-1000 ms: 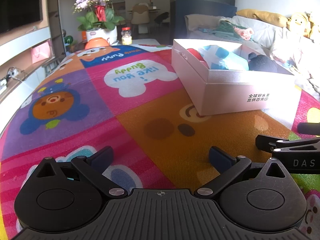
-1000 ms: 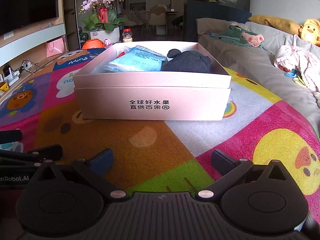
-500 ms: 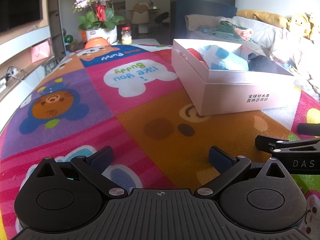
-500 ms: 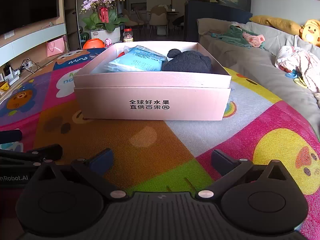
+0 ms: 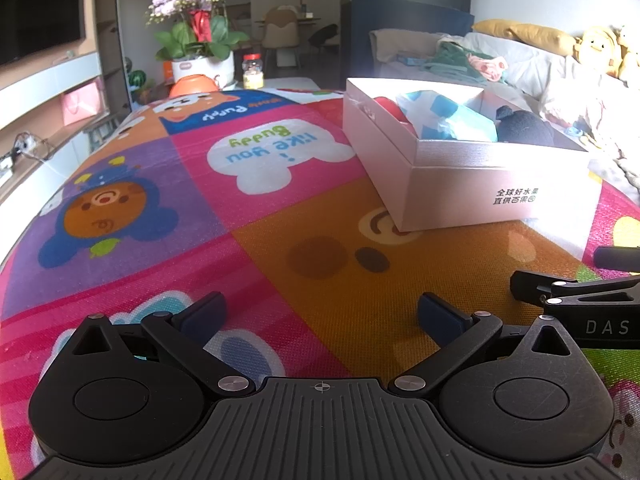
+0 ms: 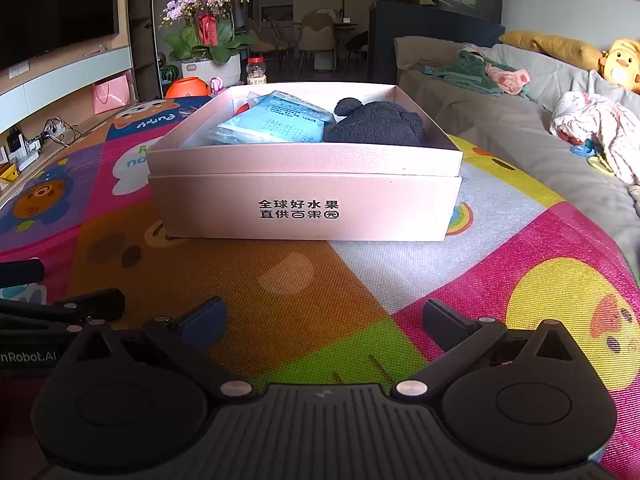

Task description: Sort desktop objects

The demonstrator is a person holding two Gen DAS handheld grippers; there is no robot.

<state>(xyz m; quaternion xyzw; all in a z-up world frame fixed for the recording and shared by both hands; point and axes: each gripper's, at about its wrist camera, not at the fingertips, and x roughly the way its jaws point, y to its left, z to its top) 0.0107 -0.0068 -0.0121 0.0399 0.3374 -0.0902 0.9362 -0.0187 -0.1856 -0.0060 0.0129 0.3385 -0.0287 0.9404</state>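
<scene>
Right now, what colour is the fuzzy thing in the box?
Black. The fuzzy thing lies at the right side of the pink box, clearest in the right wrist view.

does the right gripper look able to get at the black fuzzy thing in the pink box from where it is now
Probably yes. The right gripper is open and empty, facing the pink box across bare mat. The box has no lid, and the black fuzzy thing lies uncovered beside the blue packet; the gripper would need to clear the near wall.

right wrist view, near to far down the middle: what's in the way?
right tongs (open) → play mat → pink box → blue packet inside it → dining chair.
</scene>
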